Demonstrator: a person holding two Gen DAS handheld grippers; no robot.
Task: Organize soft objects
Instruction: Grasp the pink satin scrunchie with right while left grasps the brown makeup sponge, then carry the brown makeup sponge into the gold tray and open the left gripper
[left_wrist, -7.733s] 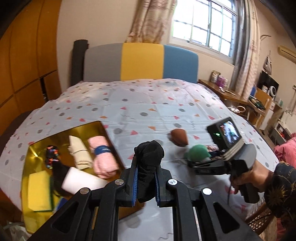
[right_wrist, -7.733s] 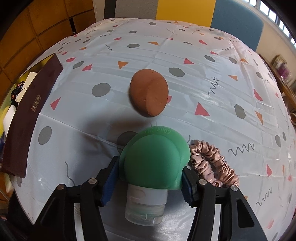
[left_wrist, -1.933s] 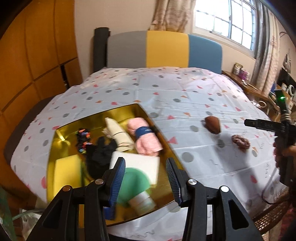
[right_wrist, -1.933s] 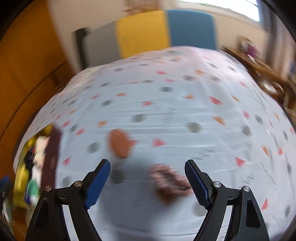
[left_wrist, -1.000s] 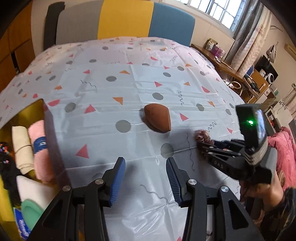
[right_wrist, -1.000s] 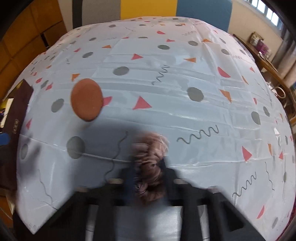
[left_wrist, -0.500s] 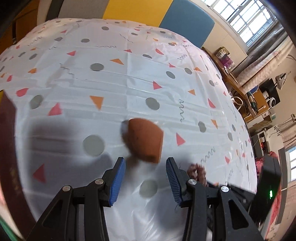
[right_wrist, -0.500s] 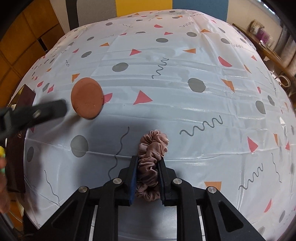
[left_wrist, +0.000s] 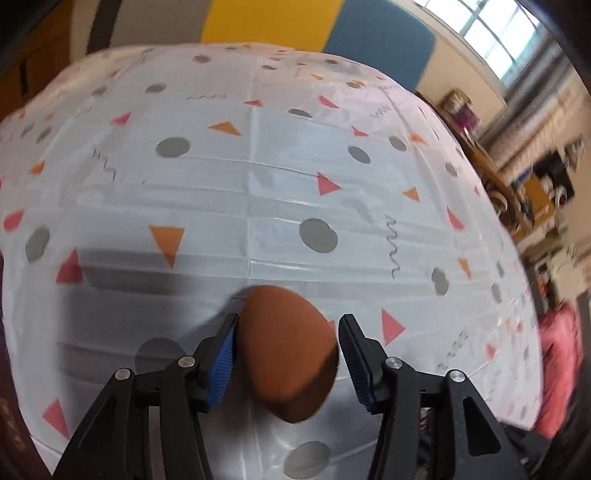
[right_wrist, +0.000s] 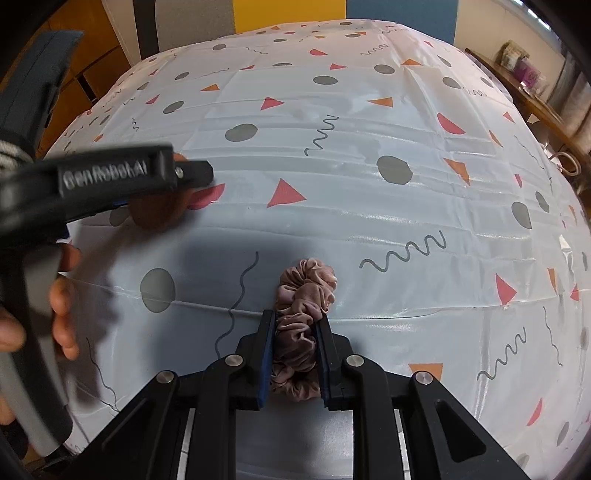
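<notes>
A brown egg-shaped sponge (left_wrist: 286, 354) lies on the patterned tablecloth (left_wrist: 258, 166). My left gripper (left_wrist: 289, 318) is lowered around it and its jaws are opening. The sponge sits between the blue pads, close against the left one, with a small gap at the right one. In the right wrist view the left gripper (right_wrist: 192, 173) reaches in from the left, and the sponge (right_wrist: 159, 214) shows dimly beneath it. My right gripper (right_wrist: 294, 316) is shut on a pink scrunchie (right_wrist: 304, 288), which rests on the cloth.
A person's hand (right_wrist: 62, 295) holds the left gripper's handle. A dark box edge (left_wrist: 11, 424) shows at the lower left. A cluttered side desk (left_wrist: 517, 206) and pink fabric (left_wrist: 557, 362) lie beyond the bed's right edge. A yellow and blue headboard (left_wrist: 295, 26) stands behind.
My left gripper has come down and forward over the brown sponge, which now sits between wider jaws. The right gripper stays shut on the scrunchie in the same place.
</notes>
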